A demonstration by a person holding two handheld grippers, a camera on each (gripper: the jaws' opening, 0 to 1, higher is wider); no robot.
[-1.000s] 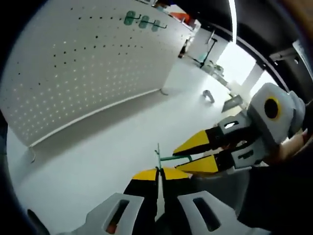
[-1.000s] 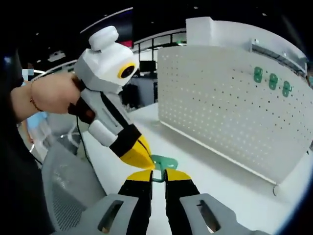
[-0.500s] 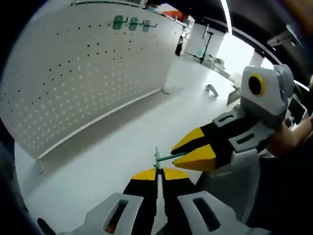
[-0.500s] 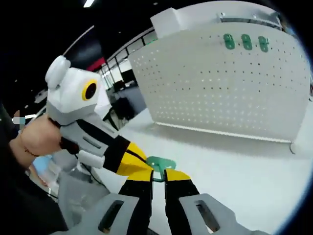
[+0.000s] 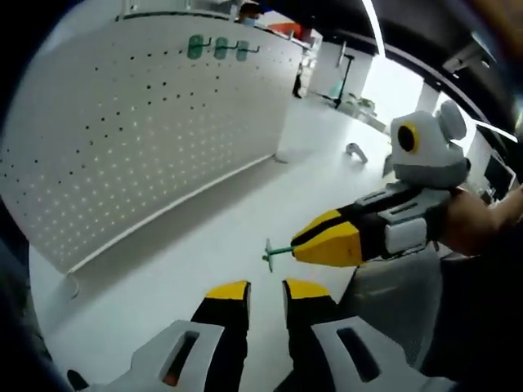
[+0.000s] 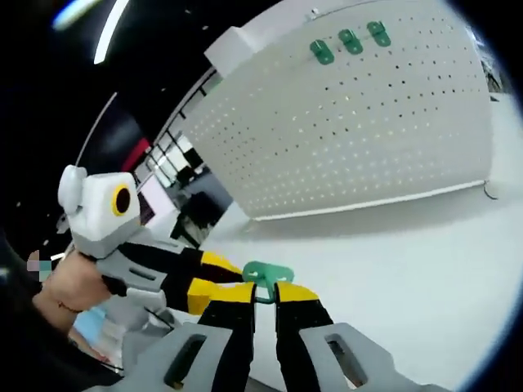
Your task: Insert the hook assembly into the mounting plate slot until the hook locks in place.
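Observation:
The white perforated mounting plate [image 5: 147, 122] stands upright on the white table, with three green hooks [image 5: 216, 47] hung near its top edge. In the right gripper view the same plate [image 6: 359, 139] and its mounted hooks [image 6: 350, 41] rise ahead. My right gripper [image 6: 263, 292] is shut on a loose green hook assembly [image 6: 265, 272]. In the left gripper view the right gripper [image 5: 296, 245] comes in from the right, with the hook [image 5: 274, 251] sticking out of its tips. My left gripper [image 5: 266, 290] is open just below the hook, holding nothing. The left gripper [image 6: 233, 278] sits left of the hook.
The white table top [image 5: 204, 237] runs along the plate's foot. A small grey object [image 5: 351, 151] lies far out on it. A thin wire loop [image 6: 488, 189] sits by the plate's corner. A person's hand [image 6: 69, 282] holds the left gripper, with a grey chair back [image 5: 384, 286] behind.
My left gripper has opened and let go of the hook, drawing back a little. The right gripper keeps hold of the hook. Both views have swung, so the plate sits differently.

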